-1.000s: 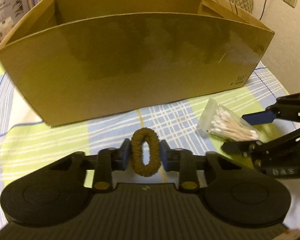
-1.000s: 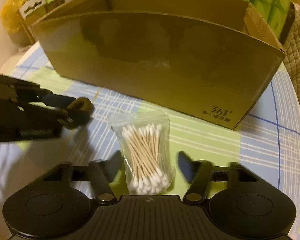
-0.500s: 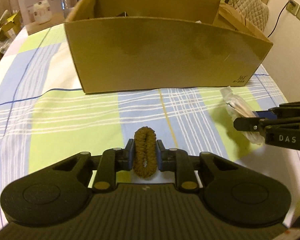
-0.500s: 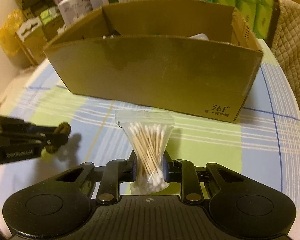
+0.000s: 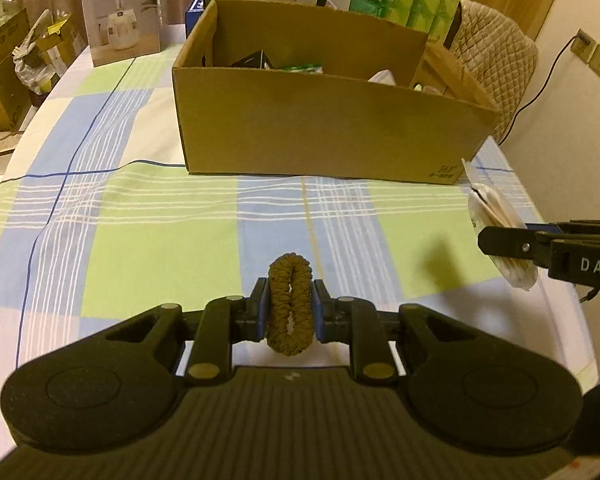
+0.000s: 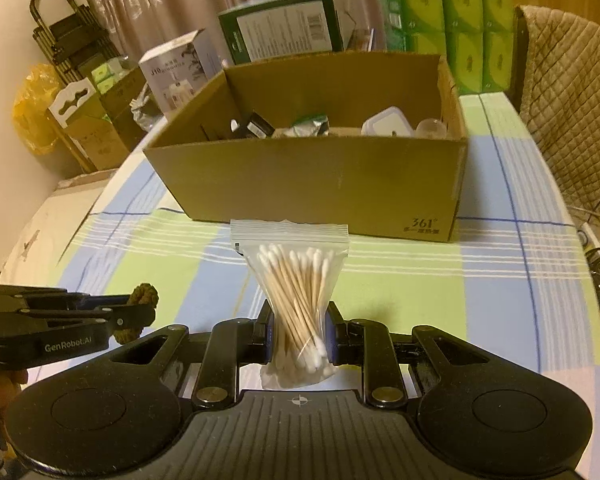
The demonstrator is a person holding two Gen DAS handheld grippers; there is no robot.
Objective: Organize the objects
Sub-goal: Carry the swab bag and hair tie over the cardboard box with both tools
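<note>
Brown braided hair tie (image 5: 290,306) sits clenched in my left tongs (image 5: 289,308) — clear bag of cotton swabs (image 6: 298,300) in my right tongs (image 6: 300,336), both raised above the checked tabletop (image 5: 148,240).

curtains (image 6: 148,4) behind | quilted chair (image 5: 496,52) right | wall sockets (image 5: 596,54) | dim warm light

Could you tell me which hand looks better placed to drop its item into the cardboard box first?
Probably the right. The right gripper holds the cotton swab bag facing the cardboard box squarely, while the left gripper, clamping the hair tie, sees it farther off.
</note>
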